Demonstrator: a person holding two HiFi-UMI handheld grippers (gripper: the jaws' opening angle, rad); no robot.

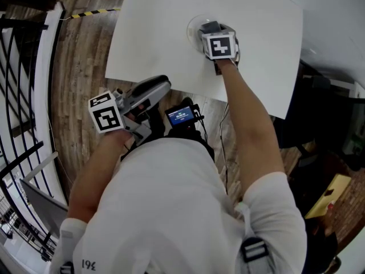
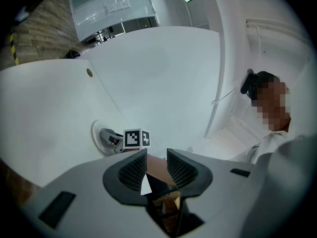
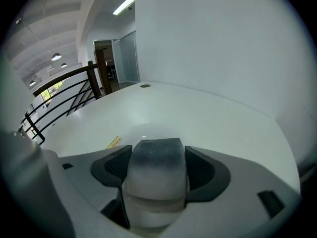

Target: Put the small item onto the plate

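Right tongs (image 3: 157,160) clamping small item (image 3: 157,182) just over plate (image 1: 190,29); release not yet done. Left tongs (image 2: 156,168) hanging apart, empty.

I am looking at what is reading to me as an open-plan office or lab floor in a commercial building, not a home. A wide, bare white rectangular bench (image 1: 268,50) is standing on brown wood-plank flooring (image 1: 80,56), with yellow-and-black hazard tape (image 1: 94,12) running across the boards. A black metal railing (image 3: 99,81) is edging the floor beside it. Long fluorescent strip lights (image 3: 124,4) are glowing on a high white ceiling, and a glass-panelled partition (image 3: 126,58) is closing off rooms behind.
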